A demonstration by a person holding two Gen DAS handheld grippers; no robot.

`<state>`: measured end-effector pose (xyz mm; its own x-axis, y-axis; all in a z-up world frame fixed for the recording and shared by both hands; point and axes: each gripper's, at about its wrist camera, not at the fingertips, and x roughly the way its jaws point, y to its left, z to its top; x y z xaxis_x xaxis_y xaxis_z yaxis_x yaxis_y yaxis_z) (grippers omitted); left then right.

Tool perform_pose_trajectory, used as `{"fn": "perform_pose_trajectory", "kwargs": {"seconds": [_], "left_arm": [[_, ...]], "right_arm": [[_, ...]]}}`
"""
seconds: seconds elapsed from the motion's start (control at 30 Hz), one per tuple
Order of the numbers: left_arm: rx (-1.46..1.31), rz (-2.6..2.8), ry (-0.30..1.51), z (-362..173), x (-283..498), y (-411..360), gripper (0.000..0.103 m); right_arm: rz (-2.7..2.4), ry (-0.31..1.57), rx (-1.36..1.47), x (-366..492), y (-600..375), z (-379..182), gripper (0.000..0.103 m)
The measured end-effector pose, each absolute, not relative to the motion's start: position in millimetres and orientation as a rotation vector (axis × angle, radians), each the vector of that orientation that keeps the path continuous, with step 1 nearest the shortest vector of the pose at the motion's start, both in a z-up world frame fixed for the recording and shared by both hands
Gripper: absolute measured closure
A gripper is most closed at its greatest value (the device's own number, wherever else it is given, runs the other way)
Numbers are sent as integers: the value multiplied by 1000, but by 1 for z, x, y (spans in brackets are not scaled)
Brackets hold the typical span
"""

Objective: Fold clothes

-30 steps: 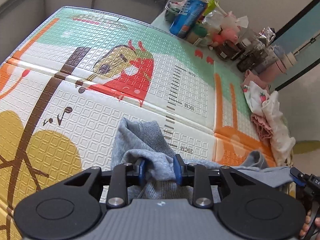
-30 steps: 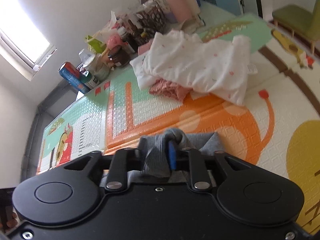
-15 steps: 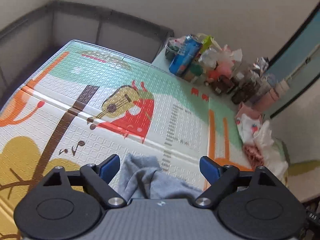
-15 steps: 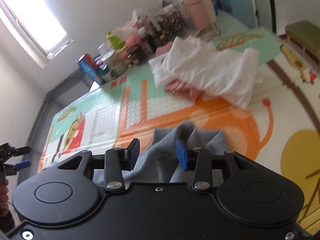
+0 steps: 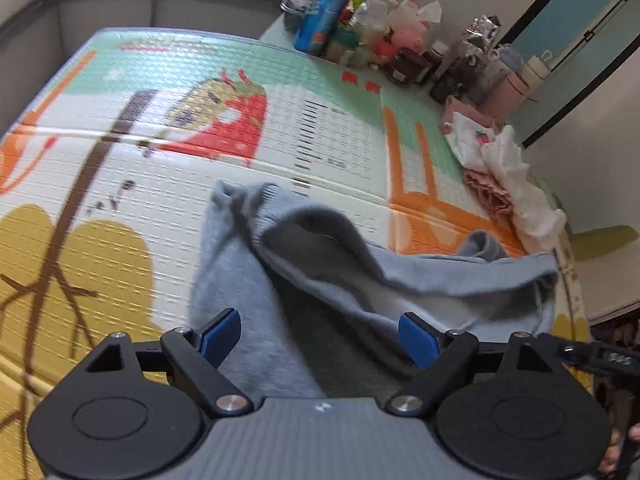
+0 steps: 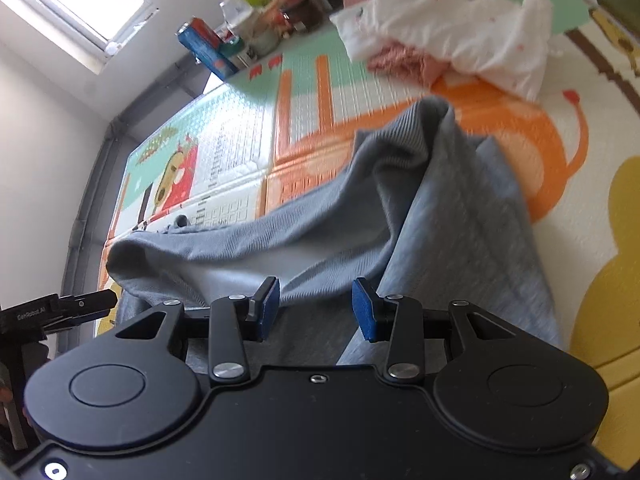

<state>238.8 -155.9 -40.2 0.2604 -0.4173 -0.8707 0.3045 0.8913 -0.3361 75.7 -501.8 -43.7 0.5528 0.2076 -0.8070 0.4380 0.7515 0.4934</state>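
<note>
Both claws gape empty: left gripper (image 5: 320,336) and right gripper (image 6: 316,308) hover over the grey garment (image 5: 320,264), which spreads toward twelve o'clock.

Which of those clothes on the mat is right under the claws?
The grey garment, spread between both open claws. The white garment and the pink one lie bunched together farther off, near the mat's far edge.

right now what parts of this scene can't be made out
- Near part of the grey sweatshirt: hidden under each gripper's own body, in both wrist views.
- Jars and packets at the play mat's far end: too small and blurred for labels.
- White garment and pink garment: motion-blurred in the right wrist view.
- The person: only fingertips, cut off by the left wrist view's edge.
</note>
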Motion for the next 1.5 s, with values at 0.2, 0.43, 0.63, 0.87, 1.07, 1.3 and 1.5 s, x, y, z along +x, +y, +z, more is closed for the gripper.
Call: {"fn": "perform_pose_trajectory", "kwargs": {"seconds": [0.2, 0.43, 0.63, 0.87, 1.07, 1.3, 1.5], "left_arm": [[-111, -449, 1289, -56, 250, -177, 25], [-149, -353, 1321, -69, 276, -189, 53], [-180, -294, 1312, -73, 303, -192, 74], [-255, -216, 1297, -74, 334, -185, 76], [-323, -171, 1287, -77, 349, -171, 73], [-265, -225, 1263, -66, 345, -174, 51], [-116, -316, 1271, -55, 332, -200, 34]], "right_arm": [[-199, 1036, 853, 83, -502, -65, 65], [-235, 966, 926, 101, -517, -83, 72], [-265, 948, 892, 134, -528, -90, 77], [-297, 910, 886, 164, -537, -90, 79], [-351, 881, 854, 176, -557, -83, 79], [-299, 907, 802, 168, -560, -74, 75], [-287, 1007, 697, 167, -538, -71, 67]]}}
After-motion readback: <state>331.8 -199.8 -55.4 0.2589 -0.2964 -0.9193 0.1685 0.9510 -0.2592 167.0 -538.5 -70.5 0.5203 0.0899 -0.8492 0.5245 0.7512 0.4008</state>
